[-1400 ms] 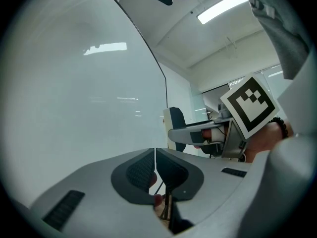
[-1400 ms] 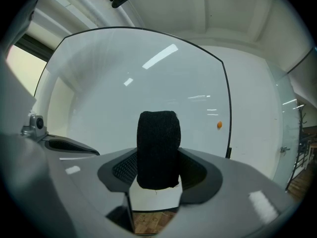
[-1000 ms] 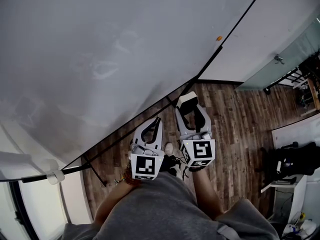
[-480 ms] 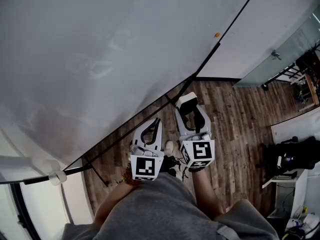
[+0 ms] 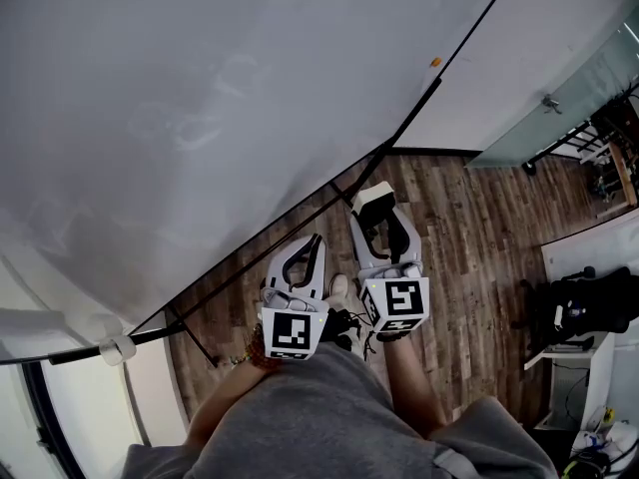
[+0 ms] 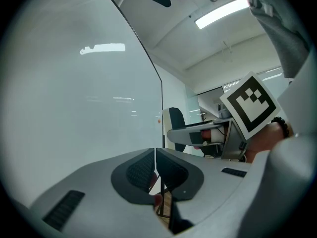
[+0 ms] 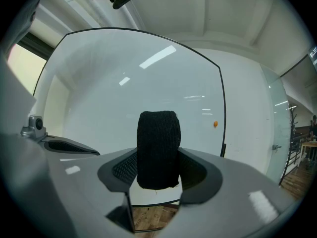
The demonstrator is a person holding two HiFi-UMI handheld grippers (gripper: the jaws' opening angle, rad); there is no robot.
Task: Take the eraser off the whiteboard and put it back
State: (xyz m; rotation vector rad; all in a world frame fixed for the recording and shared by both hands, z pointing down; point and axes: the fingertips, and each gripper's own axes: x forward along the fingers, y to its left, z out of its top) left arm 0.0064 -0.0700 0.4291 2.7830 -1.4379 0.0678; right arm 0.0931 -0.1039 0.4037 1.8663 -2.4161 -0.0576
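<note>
The eraser (image 5: 376,195), a white block with a black felt face (image 7: 158,148), stands upright between the jaws of my right gripper (image 5: 377,214), which is shut on it. It points level at the large whiteboard (image 5: 200,98), and the felt face shows against the board (image 7: 124,88) with a gap between them. My left gripper (image 5: 314,241) is held beside it, a little further back. Its pads (image 6: 143,168) are pressed together with nothing between them. The right gripper's jaw (image 6: 198,133) shows in the left gripper view.
A small orange magnet (image 5: 435,62) sits by the board's right black edge (image 7: 221,108). Wooden floor (image 5: 469,257) lies below. A glass door (image 5: 579,108) and a desk with dark things (image 5: 589,307) are to the right. A stand clamp (image 5: 118,349) is at lower left.
Both grippers keep their place side by side in the head view. The board's edge and the magnet have shifted slightly. The eraser stays gripped.
</note>
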